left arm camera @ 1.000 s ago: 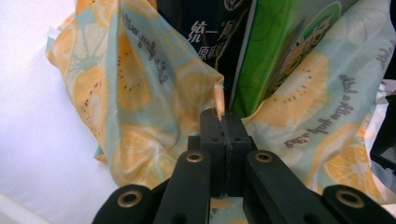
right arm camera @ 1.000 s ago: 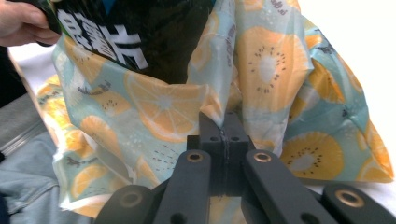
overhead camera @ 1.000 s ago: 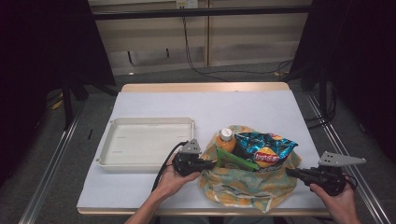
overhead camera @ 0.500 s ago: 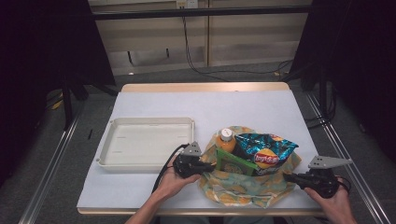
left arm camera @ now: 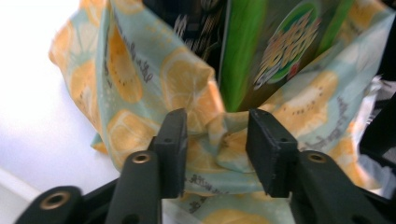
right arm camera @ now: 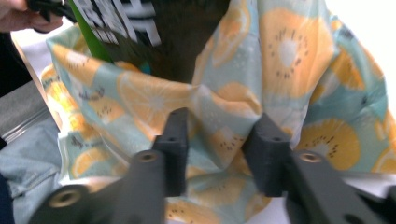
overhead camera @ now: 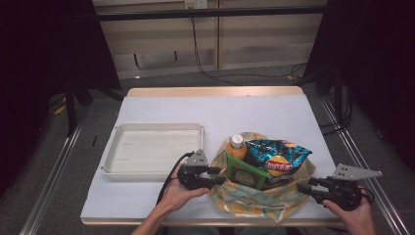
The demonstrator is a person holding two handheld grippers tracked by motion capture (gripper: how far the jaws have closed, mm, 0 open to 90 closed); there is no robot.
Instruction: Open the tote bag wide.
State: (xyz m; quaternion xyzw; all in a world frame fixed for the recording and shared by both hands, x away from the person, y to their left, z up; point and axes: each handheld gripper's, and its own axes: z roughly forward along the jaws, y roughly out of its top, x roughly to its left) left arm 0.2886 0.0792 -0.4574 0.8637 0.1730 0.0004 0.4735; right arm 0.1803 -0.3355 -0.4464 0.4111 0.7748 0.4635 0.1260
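While the left gripper and right gripper each hold their jaws parted around a fold of its rim, not yet pinching, the citrus-print cloth bag lies at the table's near edge, mouth upward, long axis left to right. Inside stand a green packet, a blue chip bag and an orange bottle. Farther left, the white tray sits beside the bag.

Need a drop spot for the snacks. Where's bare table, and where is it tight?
Free: the white tabletop behind the white plastic tray and fruit-print cloth bag, plus the tray's inside. Crowded: the near edge, where the left gripper and right gripper flank the bag.
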